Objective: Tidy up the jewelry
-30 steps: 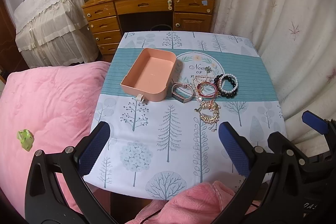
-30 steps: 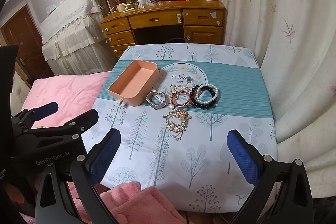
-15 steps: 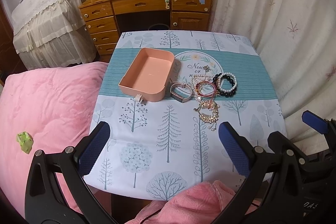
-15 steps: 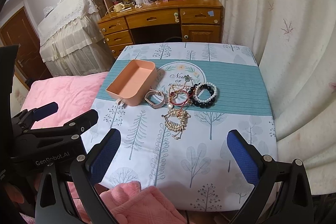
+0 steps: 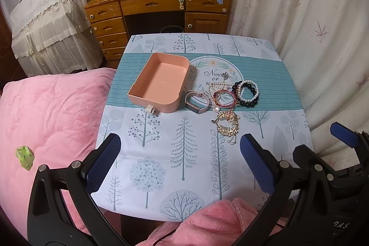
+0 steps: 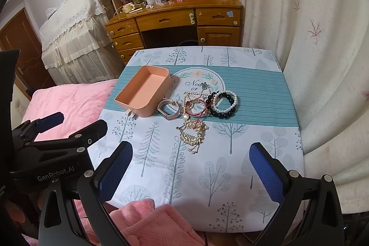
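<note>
On the tree-print surface (image 5: 184, 153) the pink tray (image 5: 159, 82) stands bare inside, so by the look of it the sorting has not begun. Beside its right end lies all the jewelry (image 6: 203, 107): watch, bead and pearl bracelets, gold combs. The left gripper (image 5: 180, 153) and right gripper (image 6: 191, 167) hover near, both spread wide and carrying nothing.

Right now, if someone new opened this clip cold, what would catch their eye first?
Probably the tangle of jewelry heaped mid-table on the tree-print cloth: pearl and black bead bracelets, red bangles, a gold comb nearest the camera. Just left of it sits the empty pink tray, with a watch beside it. Both grippers, left and right, hover open at the near edge, holding nothing.
</note>
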A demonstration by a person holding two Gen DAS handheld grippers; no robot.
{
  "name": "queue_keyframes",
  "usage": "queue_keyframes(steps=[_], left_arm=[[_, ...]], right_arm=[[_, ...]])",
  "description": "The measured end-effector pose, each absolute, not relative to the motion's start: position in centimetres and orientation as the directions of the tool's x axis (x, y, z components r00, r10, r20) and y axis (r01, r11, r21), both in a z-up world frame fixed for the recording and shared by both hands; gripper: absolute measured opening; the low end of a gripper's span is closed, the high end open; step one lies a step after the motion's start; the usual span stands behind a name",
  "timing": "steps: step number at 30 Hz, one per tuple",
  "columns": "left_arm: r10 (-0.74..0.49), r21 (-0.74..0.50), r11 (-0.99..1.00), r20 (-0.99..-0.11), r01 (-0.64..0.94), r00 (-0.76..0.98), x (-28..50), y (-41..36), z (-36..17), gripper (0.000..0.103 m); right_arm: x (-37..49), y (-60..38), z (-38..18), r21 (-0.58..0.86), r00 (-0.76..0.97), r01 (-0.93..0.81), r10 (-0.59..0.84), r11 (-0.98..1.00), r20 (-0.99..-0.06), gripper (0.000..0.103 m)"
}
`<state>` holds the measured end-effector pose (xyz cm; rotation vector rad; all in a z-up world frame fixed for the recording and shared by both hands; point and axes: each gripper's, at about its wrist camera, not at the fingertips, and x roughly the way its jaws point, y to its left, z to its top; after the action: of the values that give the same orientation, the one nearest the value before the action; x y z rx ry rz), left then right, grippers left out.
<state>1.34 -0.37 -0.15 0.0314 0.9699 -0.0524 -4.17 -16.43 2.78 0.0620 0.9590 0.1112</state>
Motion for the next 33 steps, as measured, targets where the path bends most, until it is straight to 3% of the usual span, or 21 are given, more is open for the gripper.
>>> queue_keyframes(steps=[33], left_arm=[[-0.034, 0.0, 0.998, -0.827, 0.06, 0.561, 1.65, -1.1, -0.2, 0.103]], right_arm=[[-4.04, -17.05, 2.5, 0.099, 0.564, -0.058, 0.114, 0.993, -0.818, 0.103]])
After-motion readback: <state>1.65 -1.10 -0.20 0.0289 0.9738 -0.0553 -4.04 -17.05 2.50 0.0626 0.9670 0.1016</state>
